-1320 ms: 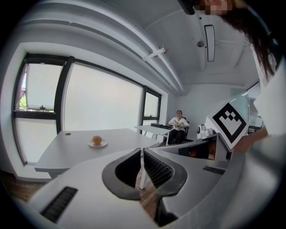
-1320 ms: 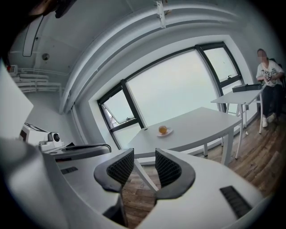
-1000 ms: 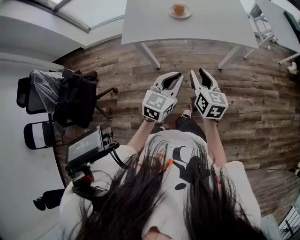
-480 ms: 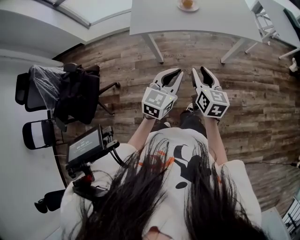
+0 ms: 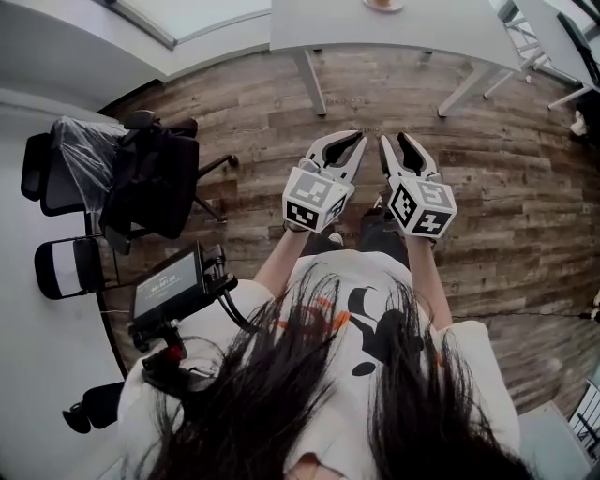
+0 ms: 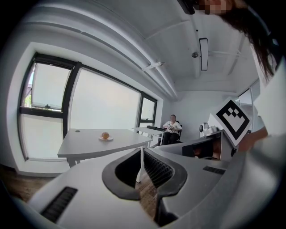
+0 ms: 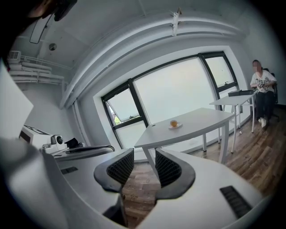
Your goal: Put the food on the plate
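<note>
A small plate with a round brownish piece of food [image 5: 382, 4] stands on a white table [image 5: 422, 28], cut by the top edge of the head view. It shows far off in the left gripper view [image 6: 105, 136] and the right gripper view [image 7: 174, 124]. My left gripper [image 5: 356, 141] and right gripper [image 5: 394, 142] are held side by side over the wooden floor, well short of the table. Both are shut and empty. The left gripper [image 6: 142, 154] and the right gripper [image 7: 144, 154] have nothing between their ribbed pads.
A black office chair draped with a jacket [image 5: 150, 183] and a second chair [image 5: 66, 267] stand at the left. A small monitor rig [image 5: 169, 291] hangs by my left hip. Another white table [image 5: 553, 37] is at the right. A person sits at a far desk [image 7: 261, 89].
The table and plate have slid up the head view, and the plate now sits half off the top edge. Both grippers hold the same pose, side by side.
</note>
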